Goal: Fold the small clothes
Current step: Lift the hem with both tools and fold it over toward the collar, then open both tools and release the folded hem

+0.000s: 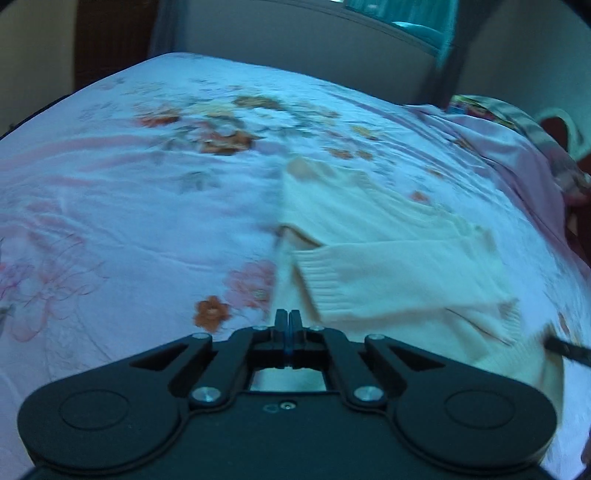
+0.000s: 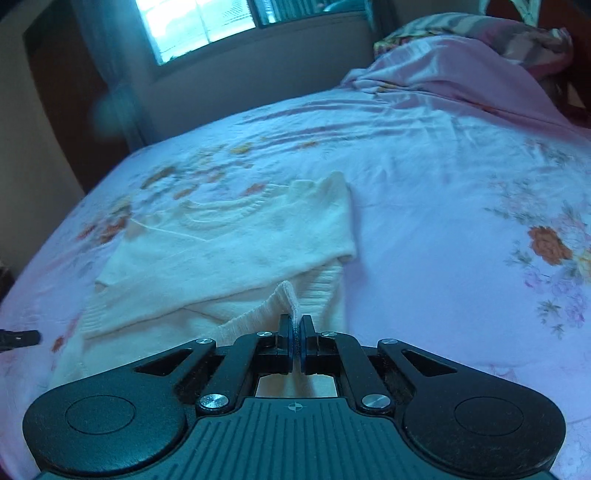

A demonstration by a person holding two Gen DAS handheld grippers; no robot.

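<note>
A small cream knit sweater (image 1: 388,251) lies on the flowered bed sheet (image 1: 129,206), its sleeves folded across the body. In the left wrist view my left gripper (image 1: 288,317) is shut at the sweater's near left edge; whether cloth is pinched between the pads cannot be told. In the right wrist view the sweater (image 2: 236,236) lies ahead and to the left. My right gripper (image 2: 295,325) is shut on a ribbed edge of the sweater (image 2: 286,295), which stands up between the pads. The left gripper's tip (image 2: 22,338) shows at the left edge.
The sheet (image 2: 443,221) covers the whole bed. A bunched pink blanket and pillow (image 2: 461,59) lie at the bed's far right. A wall and window (image 2: 203,26) stand behind the bed. The right gripper's tip (image 1: 569,349) shows at the right in the left wrist view.
</note>
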